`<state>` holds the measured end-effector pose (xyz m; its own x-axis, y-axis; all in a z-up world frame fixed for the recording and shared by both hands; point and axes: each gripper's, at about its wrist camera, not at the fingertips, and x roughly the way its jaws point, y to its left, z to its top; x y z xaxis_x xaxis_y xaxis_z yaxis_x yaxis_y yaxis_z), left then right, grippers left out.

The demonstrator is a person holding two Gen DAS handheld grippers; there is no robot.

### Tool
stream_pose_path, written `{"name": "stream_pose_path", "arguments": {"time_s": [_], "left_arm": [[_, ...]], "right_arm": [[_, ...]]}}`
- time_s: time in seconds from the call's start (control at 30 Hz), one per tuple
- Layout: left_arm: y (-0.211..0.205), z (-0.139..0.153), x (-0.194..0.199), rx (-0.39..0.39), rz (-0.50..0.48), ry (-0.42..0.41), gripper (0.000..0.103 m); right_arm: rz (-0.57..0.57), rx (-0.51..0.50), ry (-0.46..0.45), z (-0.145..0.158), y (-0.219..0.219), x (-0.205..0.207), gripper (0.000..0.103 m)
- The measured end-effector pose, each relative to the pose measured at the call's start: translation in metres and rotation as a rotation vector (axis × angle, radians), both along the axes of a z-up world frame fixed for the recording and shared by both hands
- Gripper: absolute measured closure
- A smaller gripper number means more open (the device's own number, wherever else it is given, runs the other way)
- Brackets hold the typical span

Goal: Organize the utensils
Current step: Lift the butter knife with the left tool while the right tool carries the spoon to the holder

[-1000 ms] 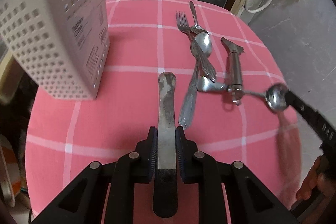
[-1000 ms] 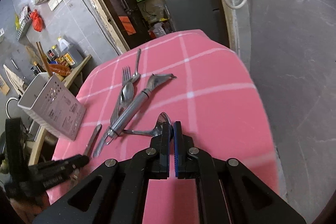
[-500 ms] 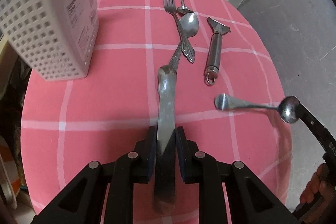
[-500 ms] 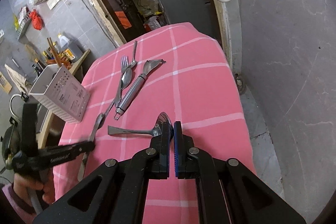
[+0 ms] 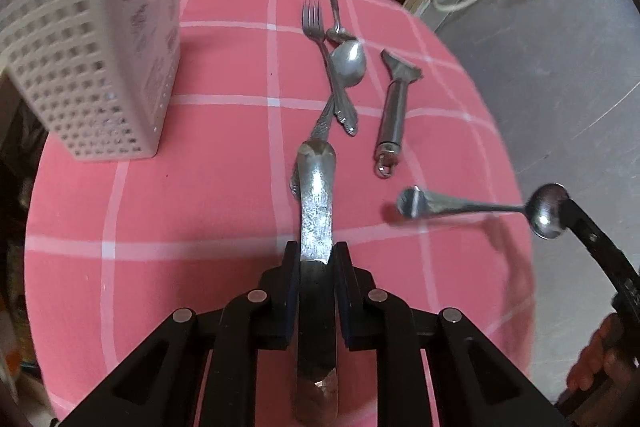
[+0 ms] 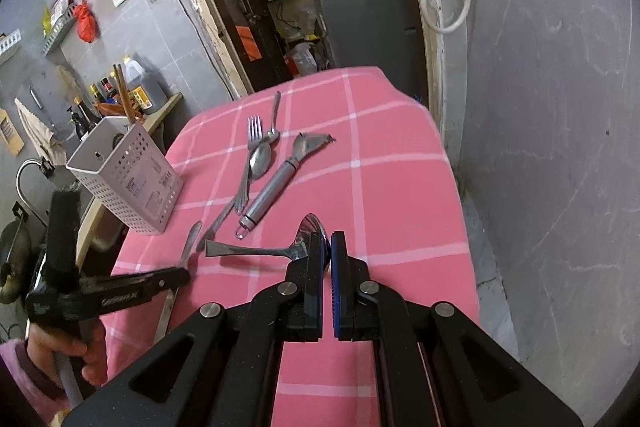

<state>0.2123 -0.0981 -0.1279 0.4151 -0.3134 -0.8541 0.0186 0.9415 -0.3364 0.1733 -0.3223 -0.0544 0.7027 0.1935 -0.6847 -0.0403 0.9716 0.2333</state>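
Steel is in both grippers at this moment. Nearest in the left wrist view, the left gripper (image 5: 316, 263) has its jaws closed on a knife (image 5: 316, 211), which lies flat between the pads; one end points forward over the cloth and the other end passes back under the gripper body. The jaws have just been closing a little more on it. The knife is lifted off the table (image 5: 192, 195), over the near edge, and I cannot tell which end is the blade.

On the right side, the right gripper (image 6: 326, 251) is shut on the bowl of a spoon (image 6: 256, 250). The handle of the spoon sticks out sideways toward the left gripper, above the cloth near the right edge of the table.

Farther on, in the middle of the table, a peeler (image 5: 394, 107) lies alone. Just beside it, toward the far edge, a fork (image 5: 320, 43) and two more spoons lie in a crossed heap and touch each other. The holder (image 5: 92, 51), a white box with many small holes, stands upright by the left edge, well apart from the heap.

I judge that the step in hand is carrying: both pieces are picked up and not yet put away. Next, each hand must travel to the holder, turn its piece to point down, come over the open top and only then release. The spoon is held by the bowl only, so it may swing.
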Motion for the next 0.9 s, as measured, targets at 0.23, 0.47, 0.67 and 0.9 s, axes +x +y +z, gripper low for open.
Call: {"name": "stream_pose_path", "arguments": {"time_s": [0.23,0.47,0.67,0.9], "left_arm": [[0.011,0.038,-0.029,-0.111,0.019,-0.165,0.087],[0.039,0.103,-0.037,-0.159,0.067,-0.375,0.087],[0.069,0.149,-0.025,-0.158,0.109,-0.508,0.087],[0.09,0.18,-0.002,-0.113,0.163,-0.642,0.087]], "right_arm": [[0.009,-0.058,-0.079,0.03,0.008,0.001,0.1],[0.053,-0.086,-0.188,0.076,0.026,0.009,0.1],[0.097,-0.095,-0.277,0.119,0.052,0.019,0.1],[0.164,-0.109,-0.375,0.157,0.096,0.04,0.1]]}}
